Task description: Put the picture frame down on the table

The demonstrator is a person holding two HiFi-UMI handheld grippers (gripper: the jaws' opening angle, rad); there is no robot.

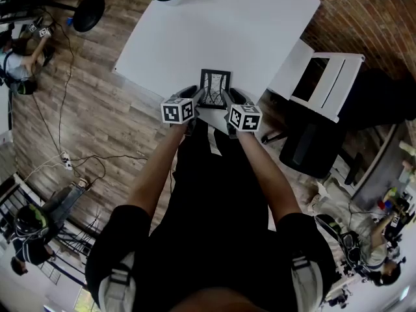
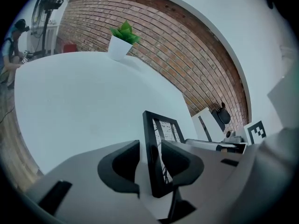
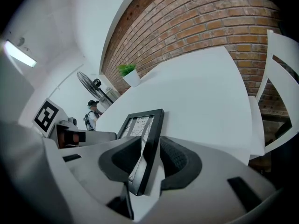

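Straddling black rectangular picture frame (image 2: 163, 130), left claw (image 2: 156, 165) and right claw (image 3: 150, 160) both spread wide, pads apparently clear of its side edges. Frame stands upright on white table (image 1: 214, 25), near front edge. Set-down looks done; only backing claws away left.

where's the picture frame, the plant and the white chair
picture frame (image 1: 215, 88), head view, its middle
potted plant (image 2: 117, 48), left gripper view, white pot
white chair (image 1: 292, 70), head view, flat white panel

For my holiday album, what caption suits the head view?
Upright picture frame at a white table's near edge, left gripper and right gripper on either side, both open.
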